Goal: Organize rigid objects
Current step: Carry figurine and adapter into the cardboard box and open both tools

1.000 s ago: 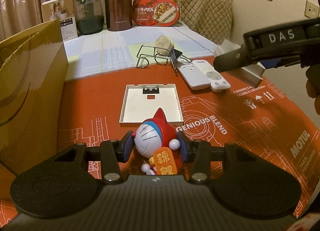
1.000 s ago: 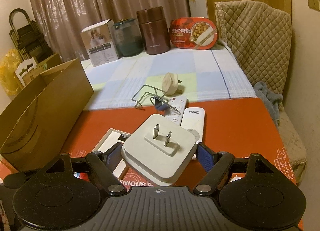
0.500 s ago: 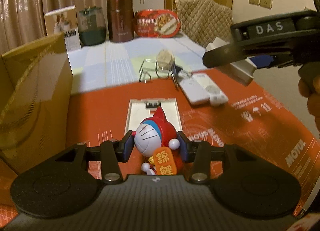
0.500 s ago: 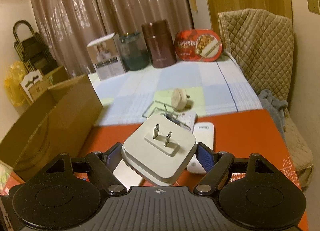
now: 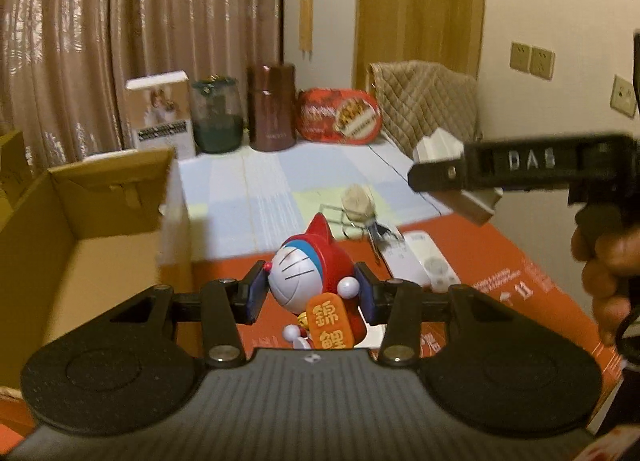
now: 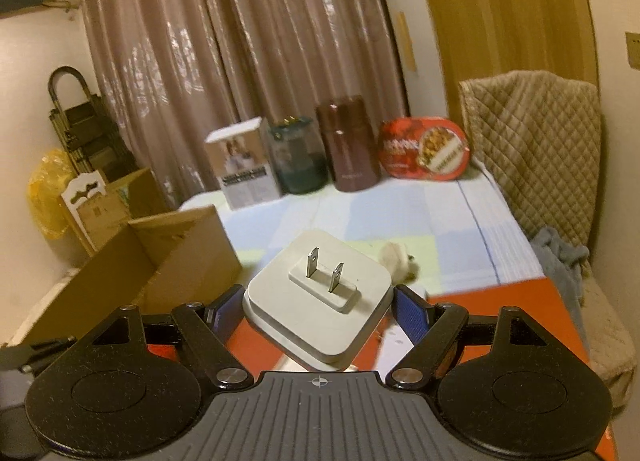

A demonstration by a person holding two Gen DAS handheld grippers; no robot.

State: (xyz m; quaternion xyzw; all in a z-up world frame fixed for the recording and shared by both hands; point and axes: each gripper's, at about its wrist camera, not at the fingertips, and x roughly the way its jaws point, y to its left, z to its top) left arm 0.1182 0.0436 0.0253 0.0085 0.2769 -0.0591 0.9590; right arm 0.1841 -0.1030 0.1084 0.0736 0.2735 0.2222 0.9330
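- Left tool (image 5: 310, 291) clenched on a red and blue cat figurine (image 5: 316, 281), held clear above the orange worktop (image 5: 500, 261)
- Right tool (image 6: 318, 311) grips a white square plug adapter (image 6: 320, 301), prongs up, also off the worktop
- Open cardboard box (image 5: 80, 229) stands just left of the figurine
- Two white remotes (image 5: 424, 261) lie on the worktop beyond

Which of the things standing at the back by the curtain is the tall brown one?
The brown flask, standing between the green jar and the red food tin.
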